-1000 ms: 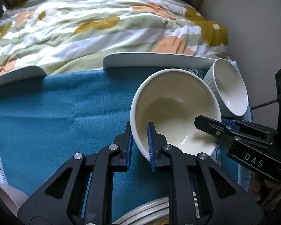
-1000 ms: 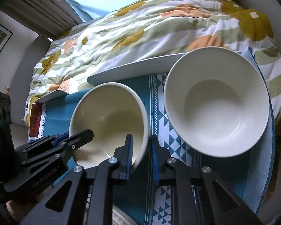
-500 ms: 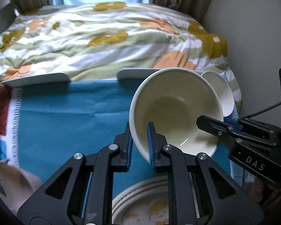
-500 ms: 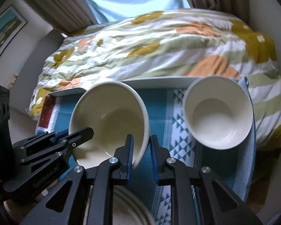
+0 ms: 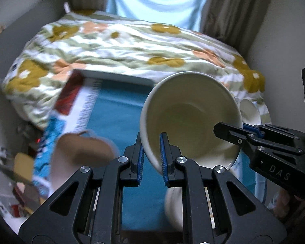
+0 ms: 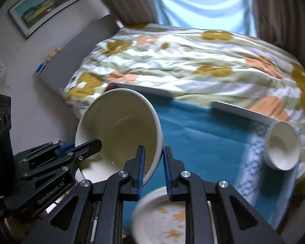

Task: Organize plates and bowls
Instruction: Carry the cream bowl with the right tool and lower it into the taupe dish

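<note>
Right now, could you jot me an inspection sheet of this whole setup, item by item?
Surface: teal cloth over a bed.
Job's things: cream bowl held tilted; small white bowl and patterned plates on the cloth.
Clutter: brown bag, blurred.
Grippers: left hand-held gripper and right hand-held gripper each shut on the cream bowl's rim, opposite sides.
Cables: nothing seen.
Surroundings: floral duvet, curtains, framed picture.

A floral duvet [image 6: 193, 65] covers the bed, a framed landscape picture [image 6: 44, 6] hangs left, and pale blue curtains [image 5: 156, 2] hang behind.
</note>
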### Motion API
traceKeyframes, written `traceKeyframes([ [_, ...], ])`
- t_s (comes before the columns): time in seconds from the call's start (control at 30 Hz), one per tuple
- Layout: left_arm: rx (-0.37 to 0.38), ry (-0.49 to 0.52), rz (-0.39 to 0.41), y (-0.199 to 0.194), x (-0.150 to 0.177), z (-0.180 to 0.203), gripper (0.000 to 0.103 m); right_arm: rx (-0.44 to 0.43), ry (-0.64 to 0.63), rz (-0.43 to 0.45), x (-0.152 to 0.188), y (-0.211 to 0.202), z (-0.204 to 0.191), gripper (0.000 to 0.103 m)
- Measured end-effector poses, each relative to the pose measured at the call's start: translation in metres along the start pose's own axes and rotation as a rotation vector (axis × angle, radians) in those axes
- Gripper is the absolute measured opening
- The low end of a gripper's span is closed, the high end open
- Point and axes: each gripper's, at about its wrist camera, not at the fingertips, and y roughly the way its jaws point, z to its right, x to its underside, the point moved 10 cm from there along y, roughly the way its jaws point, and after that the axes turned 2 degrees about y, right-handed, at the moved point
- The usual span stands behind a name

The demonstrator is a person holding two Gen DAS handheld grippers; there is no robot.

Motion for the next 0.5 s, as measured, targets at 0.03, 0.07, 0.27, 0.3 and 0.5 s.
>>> traceKeyframes([
  [0.03, -0.006, -0.011, 0.001, -0.005, 0.003, -0.013, 0.013, -0.012, -0.008, -0.005, 0.002, 0.005, -0.013, 0.017],
  [0.07, -0.012, -0.018, 0.0, -0.009, 0.006, -0.027, 0.013, -0.021, -0.012, -0.011, 0.003, 0.01, -0.025, 0.017],
  [0.27, -0.016, -0.006, -0.06, -0.01, 0.03, -0.104, 0.013, -0.033, -0.006, -0.048, 0.014, 0.049, -0.086, 0.017],
  [0.3, -0.012, -0.001, -0.071, -0.008, 0.033, -0.112, 0.013, -0.03, 0.013, -0.06, 0.018, 0.059, -0.095, 0.017],
  [0.5, 0.039, 0.081, -0.168, 0.023, 0.053, -0.148, 0.013, 0.029, 0.087, -0.115, 0.043, 0.098, -0.112, 0.017],
])
